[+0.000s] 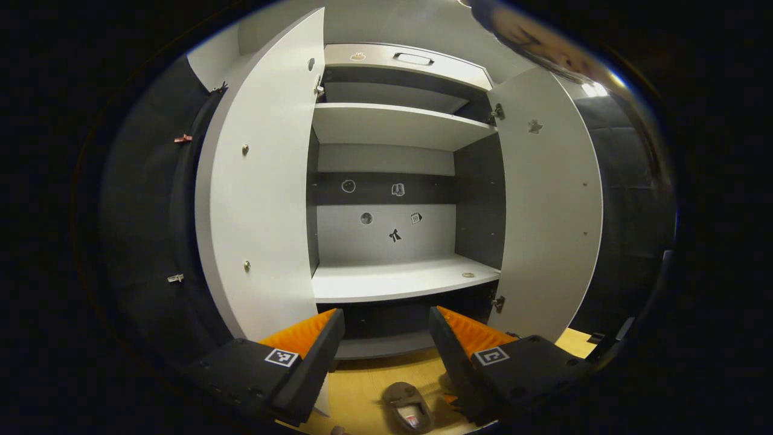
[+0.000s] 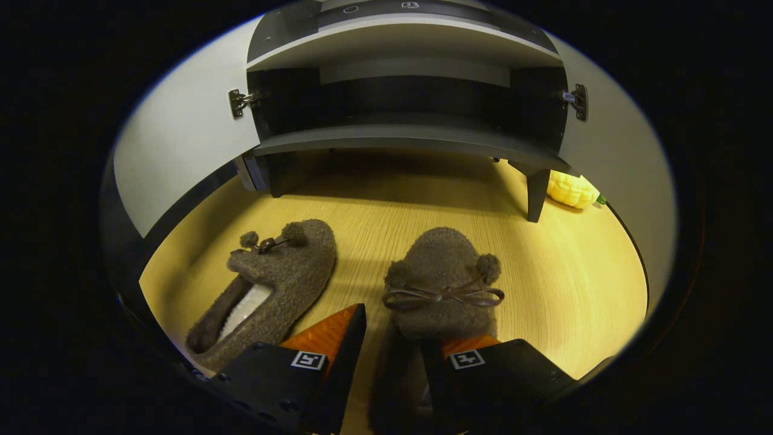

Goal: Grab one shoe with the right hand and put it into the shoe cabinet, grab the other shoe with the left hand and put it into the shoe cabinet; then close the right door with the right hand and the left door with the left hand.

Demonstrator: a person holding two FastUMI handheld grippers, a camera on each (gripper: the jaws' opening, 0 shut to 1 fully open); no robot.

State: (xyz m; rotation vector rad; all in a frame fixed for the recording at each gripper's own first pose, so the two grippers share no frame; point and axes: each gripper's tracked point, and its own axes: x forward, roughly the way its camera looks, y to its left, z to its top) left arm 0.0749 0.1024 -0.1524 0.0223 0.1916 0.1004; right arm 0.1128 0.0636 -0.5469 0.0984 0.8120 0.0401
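Looking down at two fuzzy brown shoes on wood floor, just in front of shoe cabinet (image 2: 398,142).

Right shoe (image 2: 444,284): soft, light, squashy, with bow and pom-poms. Best hold looks like heel sides, where fluff gives.

Right hand-held gripper (image 2: 392,338): fingers apart, around heel of right shoe; cannot tell if both press.

Left shoe (image 2: 272,281): lies beside it, untouched.

Left hand-held gripper (image 1: 386,335): wide open, holds nothing, faces open cabinet shelf (image 1: 398,281).

Right slipper (image 2: 444,284) heel hidden btwn right claw (image 2: 392,338) fingers.
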